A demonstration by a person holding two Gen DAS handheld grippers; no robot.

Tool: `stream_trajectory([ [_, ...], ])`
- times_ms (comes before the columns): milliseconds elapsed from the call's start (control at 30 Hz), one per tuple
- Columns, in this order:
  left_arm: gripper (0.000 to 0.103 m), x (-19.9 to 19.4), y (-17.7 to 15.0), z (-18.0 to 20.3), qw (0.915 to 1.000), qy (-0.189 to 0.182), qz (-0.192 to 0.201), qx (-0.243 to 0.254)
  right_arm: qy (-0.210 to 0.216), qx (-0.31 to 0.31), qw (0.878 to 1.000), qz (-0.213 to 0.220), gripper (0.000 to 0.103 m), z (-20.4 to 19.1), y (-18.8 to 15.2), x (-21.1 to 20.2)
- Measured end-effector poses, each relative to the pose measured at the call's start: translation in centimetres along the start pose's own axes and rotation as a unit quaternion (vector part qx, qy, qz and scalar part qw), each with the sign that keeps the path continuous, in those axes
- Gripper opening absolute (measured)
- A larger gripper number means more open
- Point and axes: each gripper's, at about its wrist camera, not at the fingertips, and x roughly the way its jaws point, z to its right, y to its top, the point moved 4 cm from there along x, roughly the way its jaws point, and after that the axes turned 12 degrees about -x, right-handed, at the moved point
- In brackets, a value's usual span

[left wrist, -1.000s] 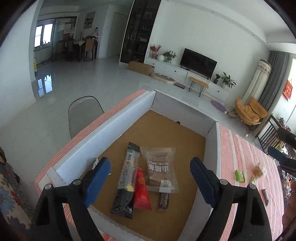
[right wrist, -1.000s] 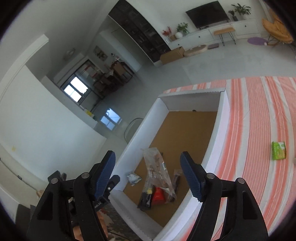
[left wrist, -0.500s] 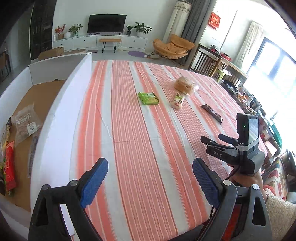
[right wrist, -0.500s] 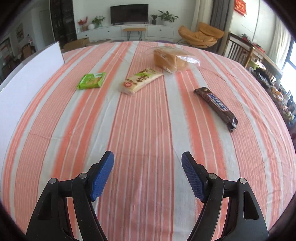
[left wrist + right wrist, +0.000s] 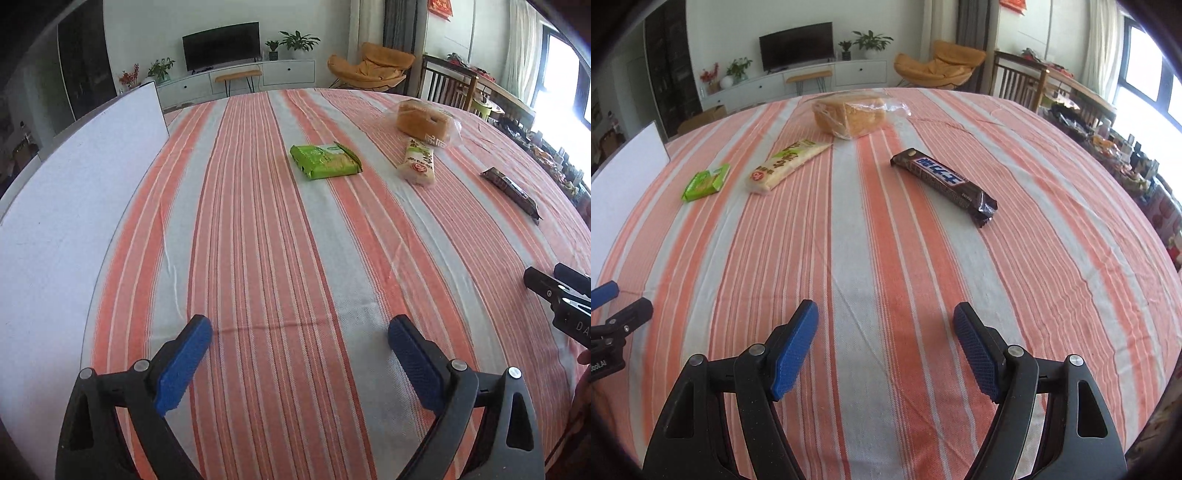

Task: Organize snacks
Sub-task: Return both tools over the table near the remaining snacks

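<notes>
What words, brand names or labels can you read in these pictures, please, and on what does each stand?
"DA", cut off by the frame edge: on the black right hand-held gripper.
Dark chocolate bar: blue-and-white lettering, too distorted to read.
Cream packet: green characters and a red round logo, illegible.
Green packet: print too small.
Bagged bread: white mark, unreadable.
</notes>
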Motion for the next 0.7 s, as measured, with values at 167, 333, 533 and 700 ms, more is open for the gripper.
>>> stream_trajectory([
  [167,0.103,0.05,0.17,-0.31,1.0,0.005,-0.003,-0.007,0.003,0.001,1.0,-0.002,0.083,0.04,-0.14,-0.02],
  [333,0.103,0.24,0.29,-0.25,1.0,0.005,-0.003,-0.007,0.005,0.0,1.0,-0.003,0.085,-0.03,-0.01,0.02],
  [533,0.103,0.25,0.29,-0.25,1.0,0.005,-0.003,-0.007,0.005,0.0,1.0,-0.003,0.086,-0.04,-0.07,-0.05],
  [700,0.103,0.25,0.29,-0.26,1.0,0.005,-0.004,-0.007,0.005,0.0,1.0,-0.003,0.086,-0.05,-0.06,-0.06],
])
